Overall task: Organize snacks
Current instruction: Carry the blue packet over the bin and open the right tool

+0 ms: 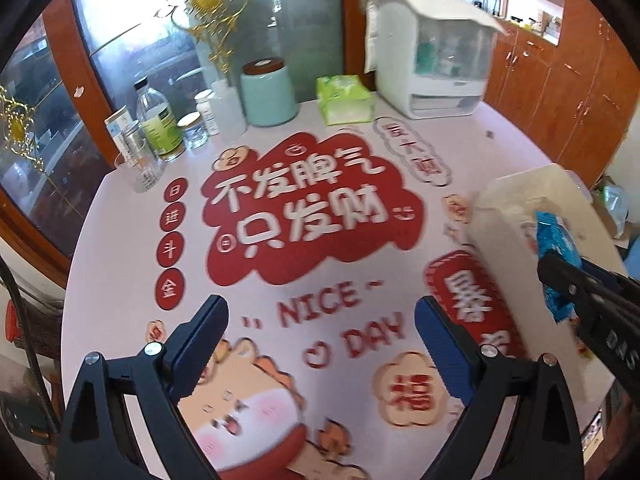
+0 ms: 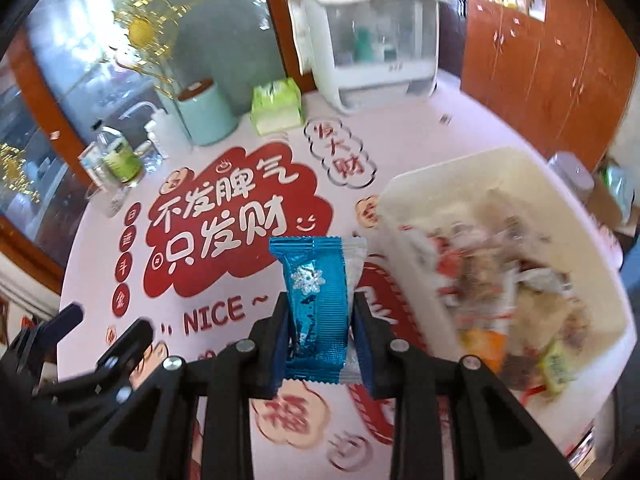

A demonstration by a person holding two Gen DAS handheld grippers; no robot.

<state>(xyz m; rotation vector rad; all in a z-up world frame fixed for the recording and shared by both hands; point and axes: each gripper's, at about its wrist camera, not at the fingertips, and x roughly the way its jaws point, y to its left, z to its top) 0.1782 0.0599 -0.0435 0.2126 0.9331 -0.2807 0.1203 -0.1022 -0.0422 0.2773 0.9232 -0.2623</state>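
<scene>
1. Right tool (image 2: 322, 320): jaws drawn in on a blue snack packet (image 2: 316, 300), which stands upright between the pads. The foil wrapper bears a silver snowflake and has a clear crimped edge along its right side. Seen from the left wrist, the same tool (image 1: 560, 280) enters from the right with the packet (image 1: 554, 248) in its grip.
2. Left tool (image 1: 322, 344): jaws spread wide, nothing between the blue pads; it hangs over the printed surface. From the right wrist, this tool (image 2: 108, 332) appears at lower left, clear of the packet.
3. Cream bin (image 2: 440, 184): a pale open container on the right side of the surface, holding a blurred heap of mixed snack wrappers (image 2: 516, 292) in red, orange and yellow-green. The held packet is above the surface just left of the bin, outside its rim.
4. Surface (image 1: 120, 220): a pale cover printed with red cloud shapes, Chinese characters and "NICE DAY".
5. Far edge of the surface: a mint canister (image 1: 269, 94) with a brown lid, a green tissue pack (image 1: 344, 98), a white lidded cabinet (image 1: 432, 52), and a cluster of bottles and jars (image 1: 160, 124) at the left.
</scene>
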